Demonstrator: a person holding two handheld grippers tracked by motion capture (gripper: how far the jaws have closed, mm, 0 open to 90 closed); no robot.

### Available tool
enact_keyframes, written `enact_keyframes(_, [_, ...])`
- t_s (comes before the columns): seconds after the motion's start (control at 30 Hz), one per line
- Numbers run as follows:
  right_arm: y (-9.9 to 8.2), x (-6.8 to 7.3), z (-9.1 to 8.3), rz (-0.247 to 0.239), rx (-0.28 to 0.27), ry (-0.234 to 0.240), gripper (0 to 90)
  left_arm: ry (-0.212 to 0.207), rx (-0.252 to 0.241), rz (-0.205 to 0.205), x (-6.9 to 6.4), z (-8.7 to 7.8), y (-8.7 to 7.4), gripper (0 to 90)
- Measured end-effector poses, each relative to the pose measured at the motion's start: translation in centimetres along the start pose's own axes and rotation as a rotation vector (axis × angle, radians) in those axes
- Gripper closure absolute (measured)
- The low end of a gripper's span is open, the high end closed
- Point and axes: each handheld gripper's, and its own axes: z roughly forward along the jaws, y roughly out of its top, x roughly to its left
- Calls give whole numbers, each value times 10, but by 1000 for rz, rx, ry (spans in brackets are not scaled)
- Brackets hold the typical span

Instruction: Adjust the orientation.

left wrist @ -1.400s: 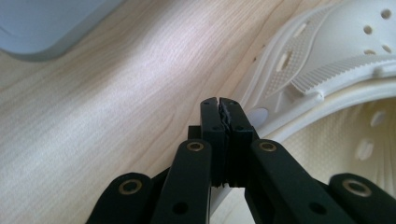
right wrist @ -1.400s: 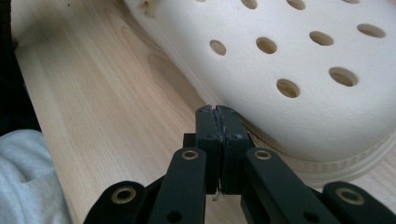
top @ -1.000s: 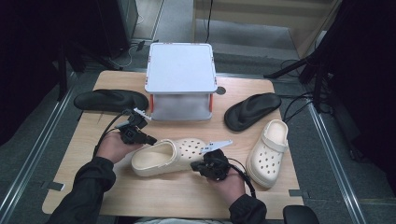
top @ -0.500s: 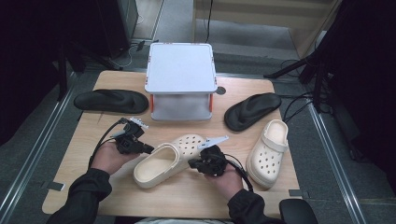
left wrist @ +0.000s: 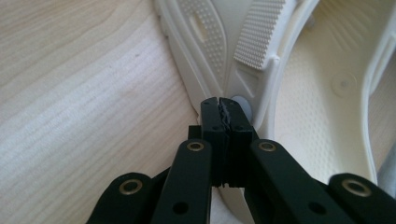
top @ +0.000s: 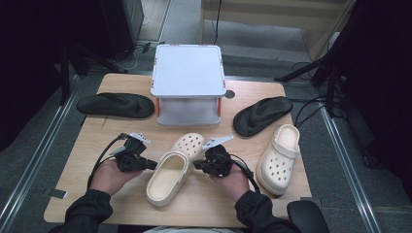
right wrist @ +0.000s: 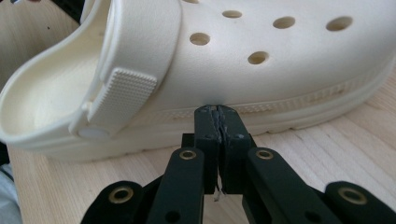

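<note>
A cream clog (top: pixel 167 174) lies on the wooden table (top: pixel 97 131), toe pointing away toward the white stand. My left gripper (top: pixel 149 165) is shut, and its tips touch the clog's left side by the strap rivet (left wrist: pixel 240 103). Its jaws (left wrist: pixel 223 105) are pressed together with nothing between them. My right gripper (top: pixel 198 164) is shut too, its closed tips (right wrist: pixel 217 112) pushing against the right side wall of the clog (right wrist: pixel 280 60) just above the sole. The heel strap (right wrist: pixel 126 88) lies folded forward over the clog's opening.
A second cream clog (top: pixel 279 155) lies at the right. Two black flip-flops lie at the far left (top: pixel 116 104) and right of the middle (top: pixel 262 115). A white two-level stand (top: pixel 188 82) sits at the back centre. Bare wood runs along the near edge.
The clog has turned from lying sideways to toe-away, its heel swinging toward the near edge. My left hand came nearer to the person; the right one shifted slightly.
</note>
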Motion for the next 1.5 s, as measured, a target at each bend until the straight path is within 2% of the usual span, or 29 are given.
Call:
enact_keyframes(0.1, [7,2,3,-45,27,-9,897,8,-5,-13,-1,-1,-3,898])
enact_keyframes(0.27, [14,0,6,-84,39,11,897,7,-12,-37,-1,-1,-5,898])
enact_keyframes(0.33, [16,-3,8,-66,39,27,900,9,-5,-35,-1,-2,-6,899])
enact_keyframes(0.43, [18,-5,9,-66,38,34,900,4,-4,-40,-3,-2,-8,899])
enact_keyframes(0.7, [28,-12,16,-58,26,29,900,-2,2,-38,-10,-1,-9,898])
enact_keyframes(0.8, [33,-13,19,-55,23,12,900,-21,-6,-59,-10,0,-10,898])
enact_keyframes(0.9, [35,-15,21,-54,18,11,900,-24,-9,-62,-8,0,-11,883])
enact_keyframes(1.07, [35,-15,19,-61,19,3,868,-24,-35,-92,-3,-2,-12,793])
enact_keyframes(1.13, [34,-15,16,-58,15,5,814,-19,-58,-94,-3,-7,-12,707])
enact_keyframes(1.23, [33,-13,10,-83,-5,-2,732,-14,-106,-93,-2,-13,-10,569])
enact_keyframes(1.33, [30,-12,4,-100,-17,-7,668,21,-93,-73,0,-14,-9,468])
enact_keyframes(1.4, [27,-13,-1,-100,-22,2,640,22,-102,-69,3,-15,-8,463])
enact_keyframes(1.47, [24,-14,-8,-83,-40,10,622,5,-133,-83,7,-20,-7,451])
enact_keyframes(1.5, [21,-16,-13,-82,-54,6,621,8,-146,-77,9,-22,-6,450])
